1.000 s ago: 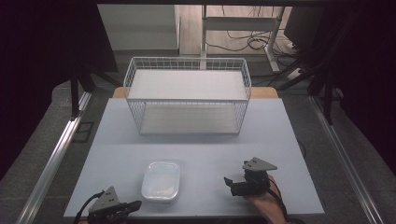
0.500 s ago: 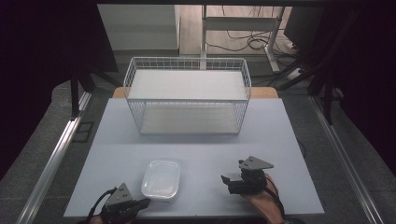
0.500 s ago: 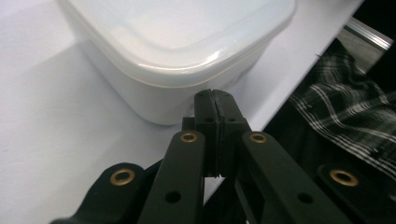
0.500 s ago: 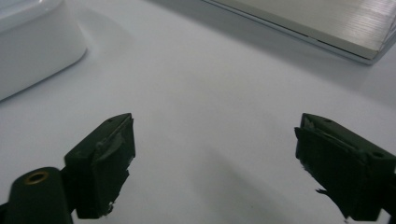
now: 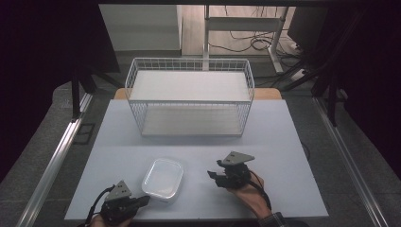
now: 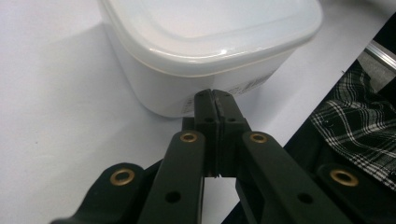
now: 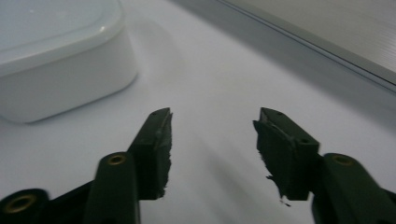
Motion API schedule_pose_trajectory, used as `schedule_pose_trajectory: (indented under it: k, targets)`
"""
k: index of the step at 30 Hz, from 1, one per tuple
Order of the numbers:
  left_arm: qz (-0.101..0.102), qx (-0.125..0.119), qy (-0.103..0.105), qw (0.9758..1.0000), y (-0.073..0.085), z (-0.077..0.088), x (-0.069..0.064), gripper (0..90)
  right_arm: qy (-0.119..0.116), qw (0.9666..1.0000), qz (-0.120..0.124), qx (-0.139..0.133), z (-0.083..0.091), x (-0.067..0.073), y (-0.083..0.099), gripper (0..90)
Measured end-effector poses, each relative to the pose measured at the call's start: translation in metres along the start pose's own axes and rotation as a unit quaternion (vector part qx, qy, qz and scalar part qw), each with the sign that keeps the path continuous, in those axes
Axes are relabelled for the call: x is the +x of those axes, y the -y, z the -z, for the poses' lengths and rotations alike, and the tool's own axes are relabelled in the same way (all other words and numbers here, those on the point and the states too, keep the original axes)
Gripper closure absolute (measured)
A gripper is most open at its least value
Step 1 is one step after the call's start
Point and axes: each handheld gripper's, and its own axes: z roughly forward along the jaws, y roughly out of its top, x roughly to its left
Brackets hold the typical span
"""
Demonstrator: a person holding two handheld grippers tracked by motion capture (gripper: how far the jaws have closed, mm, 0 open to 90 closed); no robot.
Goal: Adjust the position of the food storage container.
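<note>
The right hand-held gripper [image 5: 218,175] is seen low over the bench [image 5: 283,142], held by a hand that enters from the near edge, and it points toward the lidded container [image 5: 163,178] to its left. Its jaws have just been closing, yet a clear gap is left between them and nothing is caught there; bare bench surface is seen between the fingertips [image 7: 159,140] in the right gripper view. The left hand-held gripper [image 5: 144,200] is held at the near left corner of the bench, with its jaws clenched together on nothing, and their tips are set just beside the container's near wall; whether they touch it cannot be told.

The largest thing on the bench is a white wire basket [image 5: 189,101], placed at the far side, well apart from both hands.

The container is found on the near half of the bench, between the two grippers and closer to the left one. It is a rounded rectangle whose long axis runs from the near edge toward the basket, tilted slightly to the right at the far end. It is made of translucent white plastic, its lid [image 6: 210,28] is seated flat with a raised rim, and a small printed label [image 6: 247,86] is seen on the side wall, too blurred to be read.
</note>
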Motion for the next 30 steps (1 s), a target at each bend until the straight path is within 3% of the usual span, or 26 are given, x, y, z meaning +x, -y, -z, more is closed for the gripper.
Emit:
schedule_pose_trajectory:
  k: [7,11,15,19,26,30]
  targets:
    - [0.014,0.004,-0.003,0.9999,-0.001,-0.002,0.005,89.6,-0.052,0.9986,0.011,0.008,-0.032,0.005,-0.024,77.4]
    - [0.020,0.005,-0.008,0.9998,-0.004,-0.005,0.011,89.6,-0.067,0.9972,0.029,0.018,-0.051,0.013,-0.036,87.9]
    - [0.030,0.003,-0.005,0.9995,-0.008,-0.007,0.019,89.6,-0.076,0.9960,0.041,0.025,-0.070,0.018,-0.045,88.7]
    - [0.048,-0.004,-0.001,0.9988,-0.012,-0.010,0.030,89.6,-0.094,0.9947,0.034,0.024,-0.084,0.018,-0.054,88.9]
    - [0.065,-0.009,0.008,0.9978,-0.024,-0.020,0.046,89.6,-0.101,0.9942,0.026,0.027,-0.076,0.013,-0.051,88.9]
    - [0.067,-0.009,0.015,0.9976,-0.034,-0.030,0.049,89.6,-0.095,0.9949,0.007,0.034,-0.067,0.011,-0.044,88.6]
